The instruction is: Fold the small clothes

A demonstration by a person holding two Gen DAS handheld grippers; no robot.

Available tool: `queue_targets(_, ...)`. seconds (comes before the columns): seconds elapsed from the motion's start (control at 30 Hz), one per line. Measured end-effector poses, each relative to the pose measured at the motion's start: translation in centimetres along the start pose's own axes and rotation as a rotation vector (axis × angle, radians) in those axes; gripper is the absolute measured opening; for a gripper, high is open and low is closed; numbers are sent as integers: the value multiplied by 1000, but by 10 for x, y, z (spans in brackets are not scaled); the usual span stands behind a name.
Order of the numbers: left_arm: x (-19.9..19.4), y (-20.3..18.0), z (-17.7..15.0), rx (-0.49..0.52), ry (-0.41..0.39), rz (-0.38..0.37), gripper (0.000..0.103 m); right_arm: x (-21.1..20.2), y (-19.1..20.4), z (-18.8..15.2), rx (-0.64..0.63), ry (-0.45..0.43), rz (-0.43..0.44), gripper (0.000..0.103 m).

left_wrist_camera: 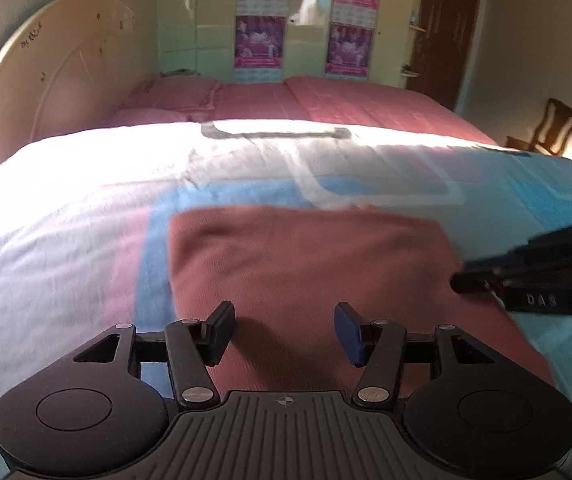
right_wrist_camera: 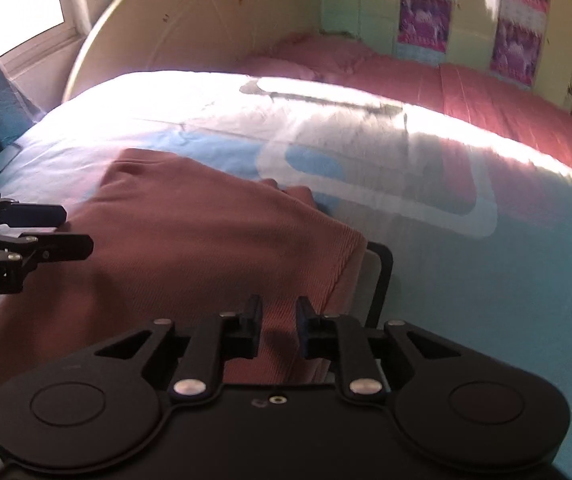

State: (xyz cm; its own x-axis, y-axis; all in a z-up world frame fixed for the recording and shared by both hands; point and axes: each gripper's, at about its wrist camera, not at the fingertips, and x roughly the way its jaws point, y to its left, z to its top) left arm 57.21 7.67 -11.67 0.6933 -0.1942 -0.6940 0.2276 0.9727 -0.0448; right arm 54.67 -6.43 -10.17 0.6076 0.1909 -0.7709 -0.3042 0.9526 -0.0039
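The rust-red garment [left_wrist_camera: 306, 264], soft, light and limp, lies folded on the bed [left_wrist_camera: 65, 200] directly beneath both tongs, left tongs [left_wrist_camera: 283, 330] released wide, right tongs [right_wrist_camera: 279, 328] narrowly parted and empty; best gripped at a hemmed edge.

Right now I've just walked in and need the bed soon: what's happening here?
A person is folding a reddish garment on the bed's patterned cover with two handheld grippers. The left gripper hovers open above it, holding nothing. The right gripper stands slightly open at the right edge, gripping no cloth.
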Motion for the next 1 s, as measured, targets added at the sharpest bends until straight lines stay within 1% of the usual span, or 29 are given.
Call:
queue_targets(0.07,7,-5,-12,29,45,21,55,-2,1,-8,-12,25,10,18)
queue_targets(0.13,11,-6,-17,21,51,25,55,12,3,-18,-57,86,-32,17)
queue_targets(0.17,11,-7,-17,21,52,34,55,12,5,-22,-78,61,-39,17)
queue_targets(0.27,7,-15,-17,49,47,67,55,11,9,-20,-70,58,-58,18)
queue_targets(0.33,1,-17,-17,44,43,76,55,6,10,-20,-62,47,-65,19)
queue_targets(0.47,-20,-18,-20,28,17,74,55,-14,13,-26,-65,17,-44,20)
queue_targets(0.57,-32,-21,-24,21,8,66,55,-29,15,-25,-65,-4,-11,20)
queue_targets(0.7,-44,-25,-35,10,17,60,55,-37,15,-32,-59,0,16,20)
queue_targets(0.77,-40,-25,-45,-3,49,58,55,-33,17,-42,-69,33,22,20)
queue_targets(0.83,-34,-28,-52,27,64,72,55,-20,19,-53,-103,82,-11,20)
queue_targets(0.93,-35,-35,-51,41,68,101,55,-16,16,-54,-90,72,-22,20)
queue_targets(1.0,-45,-39,-51,43,61,113,55,-20,15,-52,-79,76,-30,20)
